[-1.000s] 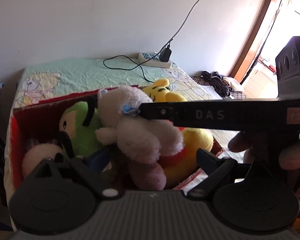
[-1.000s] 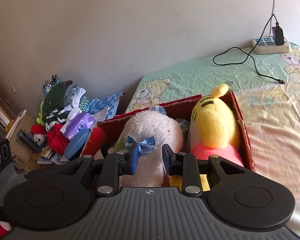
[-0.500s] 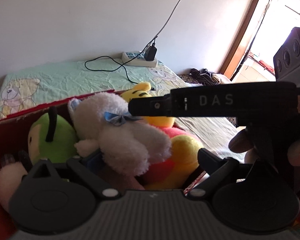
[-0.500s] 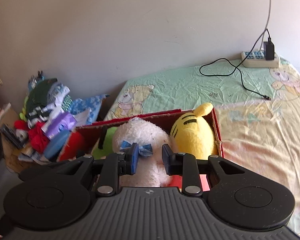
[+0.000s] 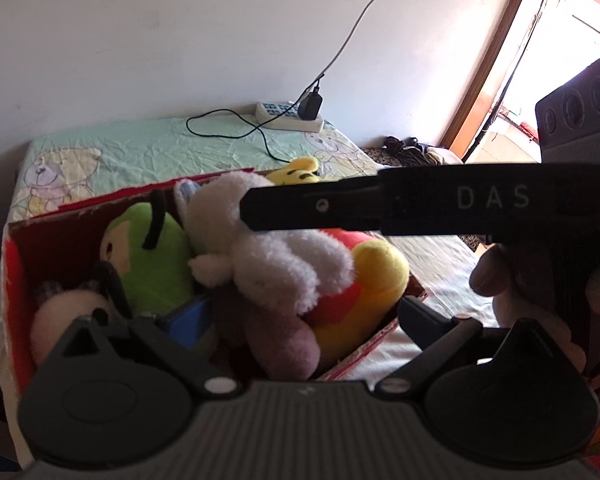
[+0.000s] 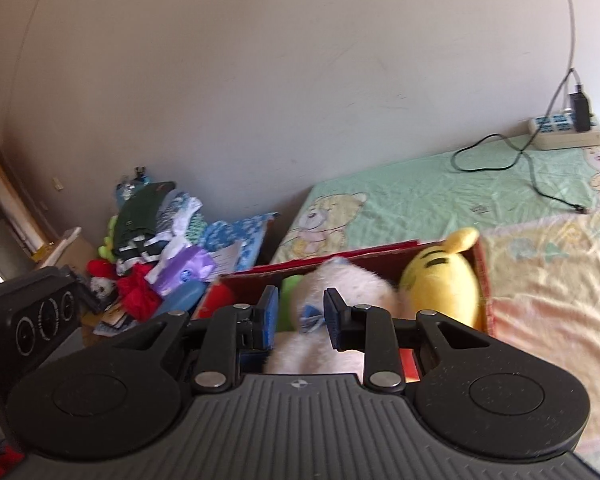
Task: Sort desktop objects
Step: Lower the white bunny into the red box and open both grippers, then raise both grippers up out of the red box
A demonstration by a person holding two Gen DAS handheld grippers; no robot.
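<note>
Two tongs: both in view, one per wrist camera.
Right tongs (image 6: 301, 317): fingers parted, blue-padded tips either side of the white plush's bow, gap visible on each side, nothing clamped.
Left tongs (image 5: 274, 326): fingers spread wide at near edge of box, holding nothing; left fingertip partly hidden among toys.
Red box (image 5: 14, 258): cardboard, open top, set on the bed, crowded with plush toys.
White plush (image 5: 284, 264): fluffy, topmost in box, lying across centre; small blue bow (image 6: 311, 315) at its neck, seen from right wrist view only.
Yellow plush (image 6: 440, 292): black-striped head, at right end of box, touching white plush; red-and-yellow body (image 5: 364, 276) beneath it.
Green plush (image 5: 156, 256): black ear, left of white plush, against far wall of box.
Pale pink plush (image 5: 60, 316): near left corner of box, partly hidden behind left tongs.
Blue item (image 5: 192, 320): between green plush and white plush, low in box; kind cannot be told.
Bed (image 6: 440, 196): green sheet with bear print, carrying box.
Power strip (image 5: 288, 116): white, far end of bed by wall, black adapter plugged in, black cable looping across sheet.
Clothes pile (image 6: 156, 232): mixed fabrics and packets, on floor left of bed.
Person's hand (image 5: 540, 276): gripping right tongs' black handle, right side of left wrist view.
</note>
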